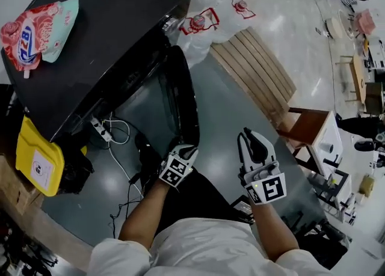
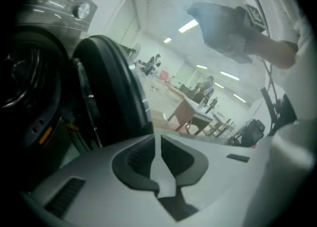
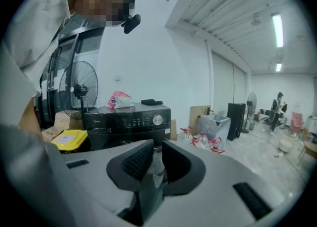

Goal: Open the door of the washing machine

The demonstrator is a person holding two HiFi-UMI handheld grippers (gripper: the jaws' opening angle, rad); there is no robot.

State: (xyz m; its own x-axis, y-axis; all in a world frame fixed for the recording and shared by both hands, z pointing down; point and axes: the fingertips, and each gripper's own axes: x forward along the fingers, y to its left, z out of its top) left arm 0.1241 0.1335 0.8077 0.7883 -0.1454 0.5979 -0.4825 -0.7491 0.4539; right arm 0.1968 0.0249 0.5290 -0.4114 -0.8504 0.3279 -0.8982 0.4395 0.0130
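Note:
The black washing machine [image 1: 102, 40] stands at the upper left of the head view, and its round door [image 1: 180, 94] is swung wide open toward me. My left gripper [image 1: 184, 150] sits at the door's near edge with nothing between its jaws. In the left gripper view the open door [image 2: 106, 87] rises just left of my left gripper [image 2: 157, 144], and the dark drum opening [image 2: 25, 82] lies further left. My right gripper [image 1: 251, 139] hangs to the right, clear of the door, its jaws together and empty. The right gripper [image 3: 154, 157] faces the machine [image 3: 131, 122] from a distance.
A pink and mint bag [image 1: 36, 31] lies on the machine's top. A yellow box [image 1: 39, 157], a power strip and cables [image 1: 101, 129] sit on the floor at the left. A slatted wooden board [image 1: 255, 70], printed plastic bags [image 1: 198, 22] and a wooden table [image 1: 307, 127] stand to the right.

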